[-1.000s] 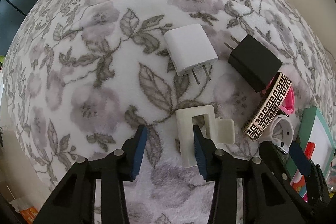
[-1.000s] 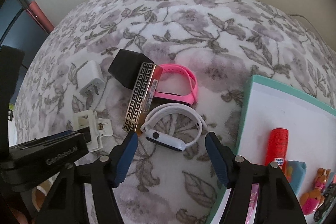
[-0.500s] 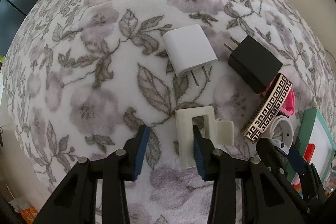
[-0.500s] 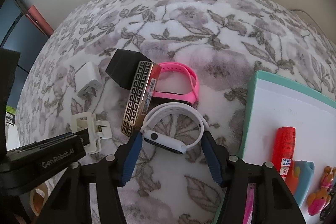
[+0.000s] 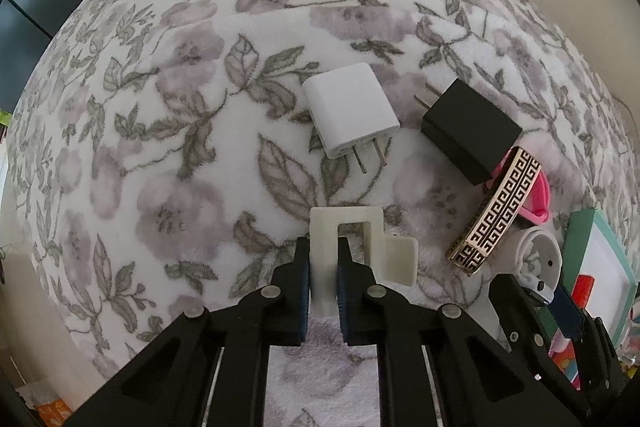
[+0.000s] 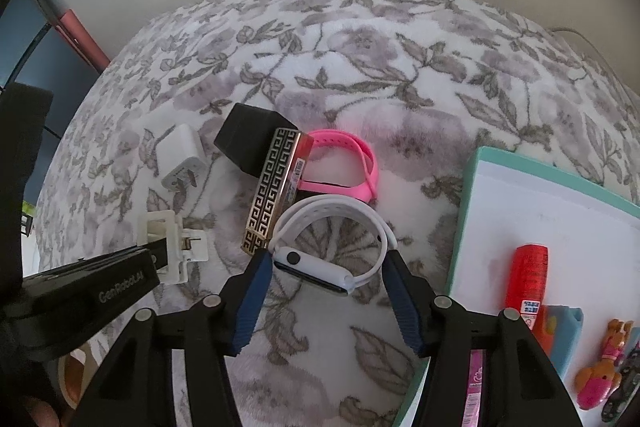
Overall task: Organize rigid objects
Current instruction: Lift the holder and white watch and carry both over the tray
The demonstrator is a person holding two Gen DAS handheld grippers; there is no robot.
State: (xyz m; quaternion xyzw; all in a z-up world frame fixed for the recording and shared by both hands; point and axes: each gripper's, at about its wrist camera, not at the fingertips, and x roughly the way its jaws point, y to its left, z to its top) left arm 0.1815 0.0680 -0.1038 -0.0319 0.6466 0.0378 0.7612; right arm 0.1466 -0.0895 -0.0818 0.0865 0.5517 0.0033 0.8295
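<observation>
On the floral blanket lies a cream plastic clip [image 5: 344, 223], and my left gripper [image 5: 323, 267] is shut on its left bar, pointing straight down. The same clip [image 6: 164, 231] shows at the left of the right wrist view under the left gripper's body. My right gripper [image 6: 328, 259] straddles a white smartwatch [image 6: 316, 267], one pad against the watch body and the other against the far loop of the band. A gold-and-black patterned bangle [image 6: 272, 187], a pink wristband [image 6: 352, 155], a black charger [image 5: 472, 131] and a white charger [image 5: 350, 111] lie close by.
A teal-rimmed white tray [image 6: 468, 207] sits at the right with a red tube [image 6: 528, 275], a teal case and small toys [image 6: 600, 383]. A tape roll [image 6: 74, 375] shows at the lower left. A pale wall stands behind the blanket, and a dark panel at the far left.
The left jaws have closed from wide apart onto the cream clip's bar. The right jaws have narrowed around the white smartwatch. Neither hand has shifted much.
</observation>
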